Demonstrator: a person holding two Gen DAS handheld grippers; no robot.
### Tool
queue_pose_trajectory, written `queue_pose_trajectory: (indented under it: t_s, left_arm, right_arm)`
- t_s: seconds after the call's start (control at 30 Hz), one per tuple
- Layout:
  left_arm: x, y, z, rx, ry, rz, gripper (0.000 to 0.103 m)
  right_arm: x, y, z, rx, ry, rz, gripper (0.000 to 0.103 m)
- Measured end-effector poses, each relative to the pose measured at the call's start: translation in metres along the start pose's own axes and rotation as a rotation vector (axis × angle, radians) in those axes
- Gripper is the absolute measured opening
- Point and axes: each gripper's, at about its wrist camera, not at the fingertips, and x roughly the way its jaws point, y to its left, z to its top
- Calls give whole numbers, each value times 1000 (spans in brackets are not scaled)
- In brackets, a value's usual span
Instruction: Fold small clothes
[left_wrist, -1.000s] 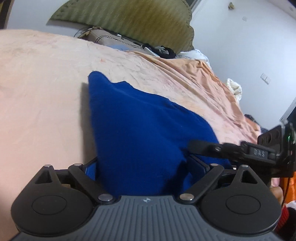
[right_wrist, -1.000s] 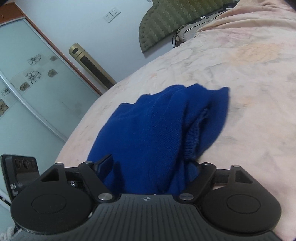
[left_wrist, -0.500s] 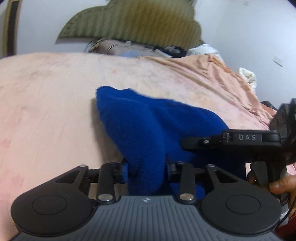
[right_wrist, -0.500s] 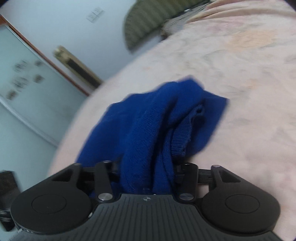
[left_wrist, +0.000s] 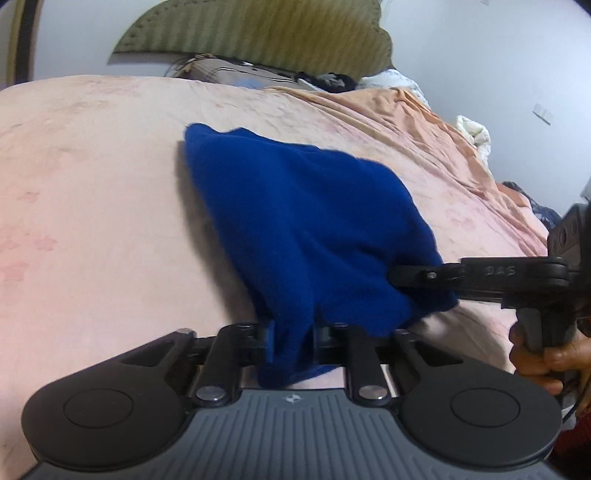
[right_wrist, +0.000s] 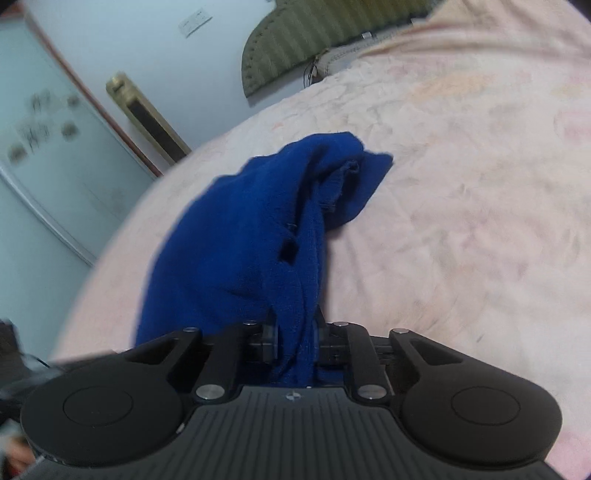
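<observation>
Blue knit garment (left_wrist: 306, 229) lies bunched mid-frame on pink bedspread (left_wrist: 92, 206). Left gripper (left_wrist: 291, 338), bottom center of left view, jaws just closed, clamped on garment's near edge. Right gripper (right_wrist: 295, 338), bottom center of right view, likewise just closed, pinching a bunched fold. Green headboard (left_wrist: 258, 33) at top.

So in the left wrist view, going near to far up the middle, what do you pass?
Left hand-held gripper → blue garment → pink bedspread → pillows → green headboard.
</observation>
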Motion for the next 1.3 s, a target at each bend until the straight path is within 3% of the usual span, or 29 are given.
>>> queue_pose_trajectory:
  t_s: [0.07, 0.13, 0.23, 0.27, 0.33, 0.43, 0.47, 0.5, 0.57, 0.7, 0.87, 1.23, 1.3]
  left_arm:
    - [-16, 2, 3, -13, -32, 0, 12]
    - [-28, 0, 4, 17, -43, 23, 12]
    - [-31, -7, -6, 39, -32, 92, 14]
    - [-31, -12, -11, 61, -37, 124, 16]
    - [-31, -25, -22, 119, -48, 207, 21]
    - [-29, -39, -35, 150, -77, 297, 47]
    - [-28, -41, -39, 147, -87, 315, 60]
    - [-28, -43, -42, 147, -97, 335, 65]
    - [-32, -45, -48, 154, -117, 379, 65]
    - [-31, -47, -55, 145, -121, 419, 72]
    - [-30, -47, -64, 121, -126, 469, 72]
    - [-32, -47, -69, 91, -123, 479, 76]
    - [-32, -47, -70, 88, -123, 484, 81]
  right_arm:
    - [-10, -4, -1, 71, -13, 77, 18]
    - [-19, 0, -5, 69, -30, 89, 18]
    - [-19, 16, -15, -58, -37, -103, 27]
    - [-20, 21, -20, -99, -56, -174, 40]
    - [-27, 38, -31, -180, -124, -274, 46]
    - [-32, 65, -53, -344, -197, -362, 56]
    - [-30, 72, -60, -387, -207, -383, 59]
    - [-27, 75, -65, -414, -204, -398, 62]
    - [-21, 78, -75, -434, -185, -425, 63]
    - [-19, 76, -86, -418, -160, -411, 69]
    - [-18, 80, -101, -443, -155, -421, 72]
    - [-21, 81, -111, -457, -155, -420, 80]
    - [-21, 82, -112, -464, -155, -416, 85]
